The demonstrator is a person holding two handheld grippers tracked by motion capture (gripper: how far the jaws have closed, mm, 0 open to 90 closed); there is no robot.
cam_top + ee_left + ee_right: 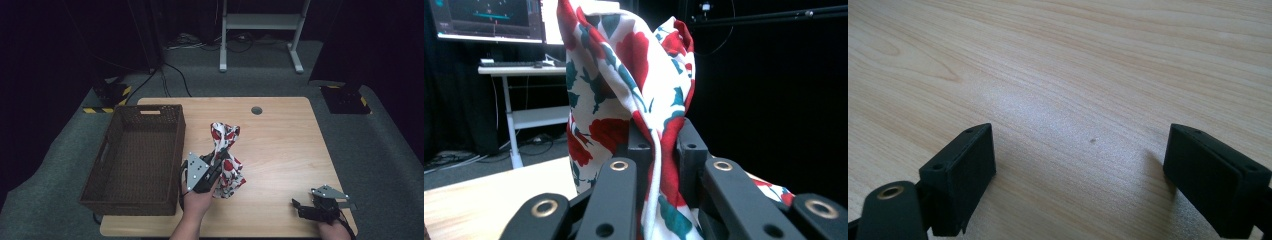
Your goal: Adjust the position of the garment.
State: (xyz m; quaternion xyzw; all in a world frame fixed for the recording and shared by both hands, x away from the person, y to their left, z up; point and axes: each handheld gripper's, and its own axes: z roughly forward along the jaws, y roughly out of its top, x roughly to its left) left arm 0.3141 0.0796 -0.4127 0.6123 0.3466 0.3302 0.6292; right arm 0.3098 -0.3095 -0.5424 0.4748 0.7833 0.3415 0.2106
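Plainly, no writing reads on the floral cloth point(624, 65), which the left claw point(659, 145) clamps upright beside the wicker basket point(145, 112). Well apart, the right claw point(1080, 165) rests spread wide over the bare counter point(1073, 65).

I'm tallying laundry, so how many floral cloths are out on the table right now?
1. The cloth is near the table's middle, clamped in the left gripper just right of the basket. The basket looks empty, though its near wall hides a little.

The left gripper point(216, 167) was raised above the table's near middle, its jaws clamped tight, the left hand point(196, 200) gripping it from below. The right gripper point(300, 207) sat low near the right corner, jaws spread wide apart with nothing between them.
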